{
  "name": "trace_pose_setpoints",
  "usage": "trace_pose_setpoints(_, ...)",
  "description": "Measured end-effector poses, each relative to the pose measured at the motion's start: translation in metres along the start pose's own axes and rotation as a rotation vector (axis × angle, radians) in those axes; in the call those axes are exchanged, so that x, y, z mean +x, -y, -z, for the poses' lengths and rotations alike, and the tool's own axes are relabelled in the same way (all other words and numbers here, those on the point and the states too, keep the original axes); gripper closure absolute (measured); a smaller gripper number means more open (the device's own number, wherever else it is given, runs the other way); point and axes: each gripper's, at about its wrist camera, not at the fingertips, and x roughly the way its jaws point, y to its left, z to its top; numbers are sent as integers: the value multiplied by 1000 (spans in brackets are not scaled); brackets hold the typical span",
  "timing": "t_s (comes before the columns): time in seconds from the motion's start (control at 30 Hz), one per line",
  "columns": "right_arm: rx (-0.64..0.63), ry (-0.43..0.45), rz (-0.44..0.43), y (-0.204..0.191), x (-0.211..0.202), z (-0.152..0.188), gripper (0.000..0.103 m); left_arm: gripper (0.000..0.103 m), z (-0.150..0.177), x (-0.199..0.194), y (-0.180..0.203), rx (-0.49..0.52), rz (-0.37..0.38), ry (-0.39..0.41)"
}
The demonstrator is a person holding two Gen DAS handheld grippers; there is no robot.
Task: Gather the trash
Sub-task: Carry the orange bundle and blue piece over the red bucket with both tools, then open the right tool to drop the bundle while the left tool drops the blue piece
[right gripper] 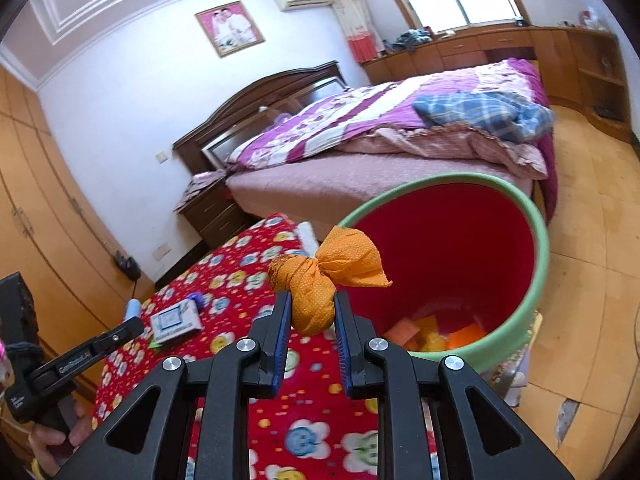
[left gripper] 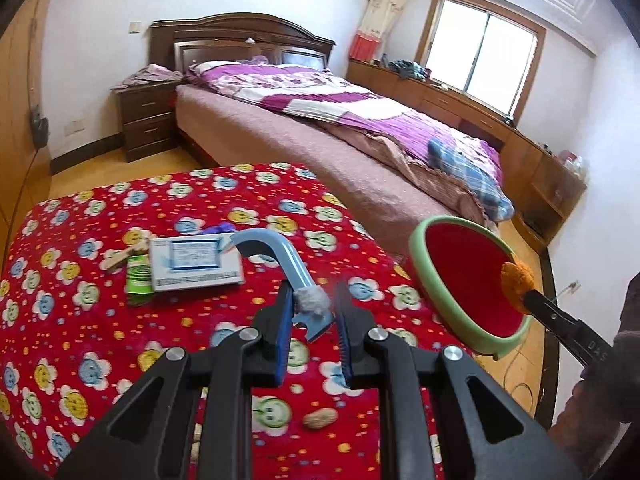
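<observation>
My left gripper (left gripper: 314, 294) is shut on a curved light-blue plastic piece (left gripper: 276, 258) with grey fluff at its base, held above the red flowered table cover (left gripper: 100, 320). My right gripper (right gripper: 310, 312) is shut on an orange knotted cloth wad (right gripper: 320, 280), held at the rim of the green bin with red inside (right gripper: 536, 256); the wad also shows in the left wrist view (left gripper: 518, 280) at the bin (left gripper: 420, 248). The bin holds orange and yellow scraps (right gripper: 432, 334). A blue-white box (left gripper: 196, 262), a green packet (left gripper: 140, 280), a wooden piece (left gripper: 120, 256) and a peanut (left gripper: 320, 418) lie on the cover.
A bed with a purple quilt (left gripper: 320, 96) stands behind the table, with a dark nightstand (left gripper: 148, 120) at its left. Wooden cabinets (left gripper: 520, 152) run under the window. Wooden floor (right gripper: 580, 280) lies right of the bin.
</observation>
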Motion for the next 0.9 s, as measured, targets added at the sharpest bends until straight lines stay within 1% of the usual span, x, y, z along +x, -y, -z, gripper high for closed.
trace_pose_setpoints(0.2,61,-2,47,30,5,2,81,84,0,15,23,35,30,-30)
trace_pose_setpoints(0.47,124,-26,118,61,18,7,76,84,3,32,53,99,75,-68)
trace_pose_setpoints(0.63,138,-21,148,67,15,10,75,84,4,39,70,138,102,-83)
trace_pose_setpoints(0.77,137,-12,153,71,11,10,75,84,5,46,85,173,119,-95)
trace_pose_setpoints(0.9,129,1,171,73,8,9,75,84,1,56,104,237,133,-110)
